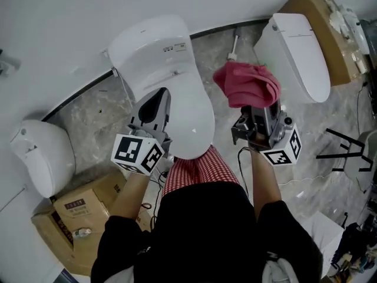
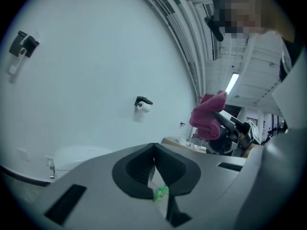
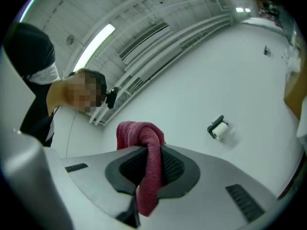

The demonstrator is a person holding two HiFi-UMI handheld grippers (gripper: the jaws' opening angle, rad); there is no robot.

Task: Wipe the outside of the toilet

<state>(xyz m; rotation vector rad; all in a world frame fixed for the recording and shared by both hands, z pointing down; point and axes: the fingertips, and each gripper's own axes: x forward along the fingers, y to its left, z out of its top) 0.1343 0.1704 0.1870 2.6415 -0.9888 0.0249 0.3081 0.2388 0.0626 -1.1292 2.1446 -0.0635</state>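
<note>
White glossy ceramic toilet (image 1: 177,93) with its smooth oval lid down stands against the pale wall, on a grey marbled floor (image 1: 94,119), directly ahead of us. Both our forearms reach forward out of black sleeves, one at each side of its front end. Our left gripper (image 1: 160,99) points away from us over the lid's left edge. In the left gripper view its dark ribbed pads (image 2: 139,169) are pressed together with nothing between them. Our right gripper (image 1: 257,119) is held just off the bowl's right side, between this toilet and a second white toilet (image 1: 297,55). It is clamped on a deep pink, coarse-knit cloth (image 1: 247,84). The cloth bunches in soft folds above the pads and hangs as a strip below them.
</note>
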